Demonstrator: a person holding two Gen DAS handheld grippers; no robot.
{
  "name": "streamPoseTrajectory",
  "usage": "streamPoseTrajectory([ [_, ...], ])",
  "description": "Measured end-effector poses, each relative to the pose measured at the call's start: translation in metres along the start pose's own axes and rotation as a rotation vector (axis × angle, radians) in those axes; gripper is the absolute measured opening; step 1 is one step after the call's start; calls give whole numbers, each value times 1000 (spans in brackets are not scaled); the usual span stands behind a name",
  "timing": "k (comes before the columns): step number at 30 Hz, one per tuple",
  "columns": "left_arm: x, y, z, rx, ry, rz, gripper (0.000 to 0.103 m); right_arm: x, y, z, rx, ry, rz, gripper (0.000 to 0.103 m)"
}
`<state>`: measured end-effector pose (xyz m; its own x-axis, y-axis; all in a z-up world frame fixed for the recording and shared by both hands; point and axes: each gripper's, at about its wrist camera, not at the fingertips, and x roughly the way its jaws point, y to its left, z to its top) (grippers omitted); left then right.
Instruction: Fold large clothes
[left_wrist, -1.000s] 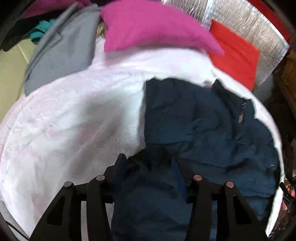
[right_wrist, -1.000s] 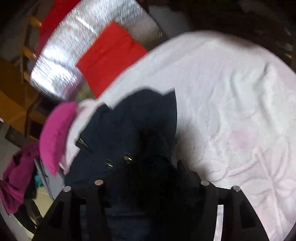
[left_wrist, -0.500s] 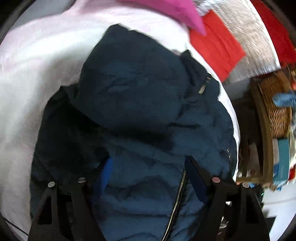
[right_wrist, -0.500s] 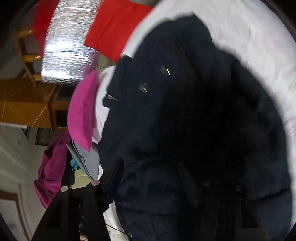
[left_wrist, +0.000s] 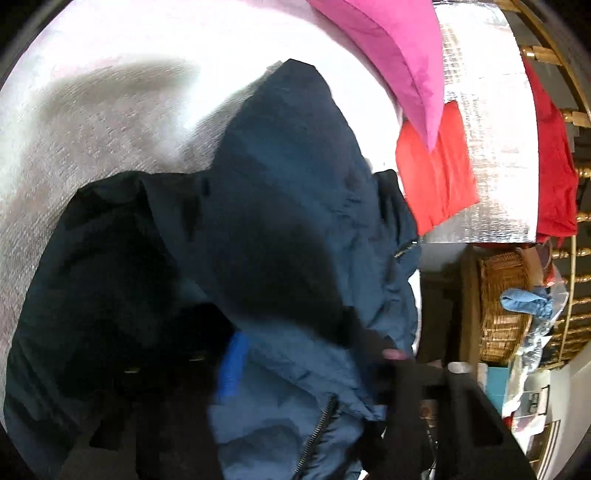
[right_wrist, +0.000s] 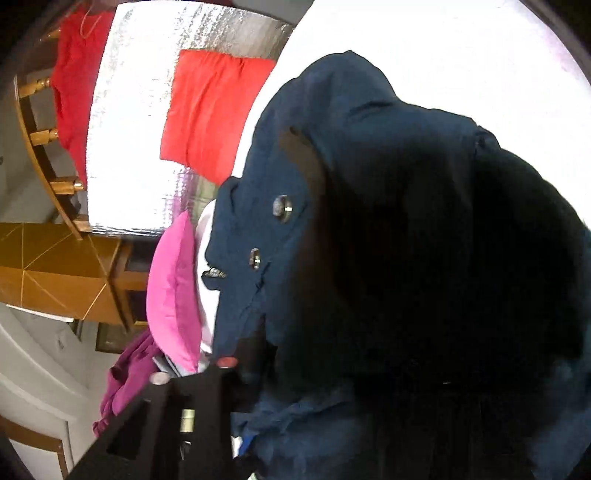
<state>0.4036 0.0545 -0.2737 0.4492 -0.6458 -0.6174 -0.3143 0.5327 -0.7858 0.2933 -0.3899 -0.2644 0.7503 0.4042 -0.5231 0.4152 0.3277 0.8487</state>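
Nearest the left claw (left_wrist: 306, 373), the navy jacket (left_wrist: 288, 206) spreads over and between its fingers; one blue pad (left_wrist: 232, 363) shows against the cloth with the zipper (left_wrist: 317, 428) beside it, the other finger is half buried, and whether they pinch the jacket cannot be told. The right claw (right_wrist: 332, 373) is likewise smothered by the jacket (right_wrist: 388, 221): one black finger shows at the jacket's edge, the other is hidden under dark folds, so its grip cannot be told either. The jacket lies bunched on a white blanket (left_wrist: 110, 122). Beyond the jacket sits a pink pillow (left_wrist: 399, 48), then a red cloth (left_wrist: 436, 173) on a silver sheet (left_wrist: 491, 129). Beside the jacket's far edge stands a wicker basket (left_wrist: 502, 306).
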Motion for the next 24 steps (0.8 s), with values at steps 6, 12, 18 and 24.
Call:
streamPoseTrajectory([
  [6,-7,-20,-9,89,-29,21,24,-24,28,0,-157,-75,-64,18],
  [12,11,-22,-16,186,-3,142,29,-16,17,7,-139,-8,-155,18],
  [18,6,-16,-13,148,53,169,48,-17,6,17,-50,113,-122,38],
  [24,-24,-24,-32,198,133,201,60,-61,20,18,-190,160,-231,48],
])
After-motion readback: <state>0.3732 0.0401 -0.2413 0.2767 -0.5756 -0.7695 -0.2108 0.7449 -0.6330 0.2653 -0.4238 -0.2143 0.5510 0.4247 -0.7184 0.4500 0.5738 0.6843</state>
